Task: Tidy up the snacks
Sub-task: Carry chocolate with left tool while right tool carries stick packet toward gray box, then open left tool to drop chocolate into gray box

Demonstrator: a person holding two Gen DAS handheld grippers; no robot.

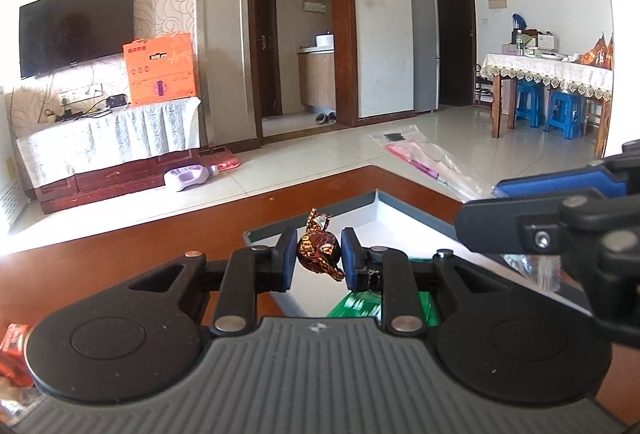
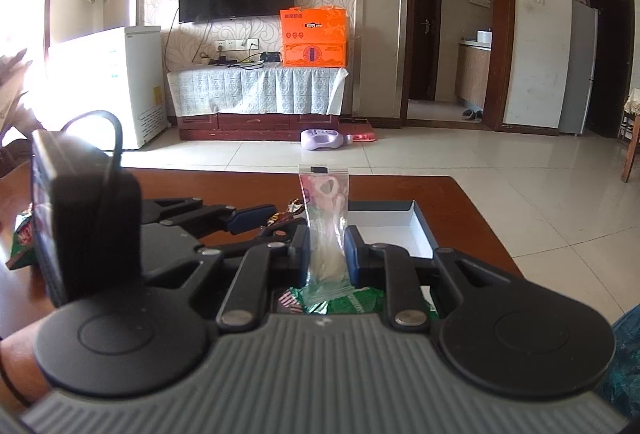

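Note:
My left gripper (image 1: 319, 254) is shut on a brown foil-wrapped candy (image 1: 318, 250), held above the open grey box (image 1: 416, 209) with a white inside. My right gripper (image 2: 327, 250) is shut on a clear snack packet (image 2: 325, 218) that stands upright between the pads, over the same box (image 2: 420, 222). In the left wrist view the right gripper (image 1: 560, 209) comes in from the right with the clear packet (image 1: 432, 161) sticking out of it. In the right wrist view the left gripper (image 2: 256, 220) lies just to the left. Green snack packets (image 2: 352, 302) lie in the box below.
The box stands on a brown wooden table (image 1: 120, 254). A red snack packet (image 1: 14, 350) lies at the table's left. A green packet (image 2: 24, 234) shows at the left in the right wrist view. A TV stand (image 2: 256, 101) and a tiled floor lie beyond.

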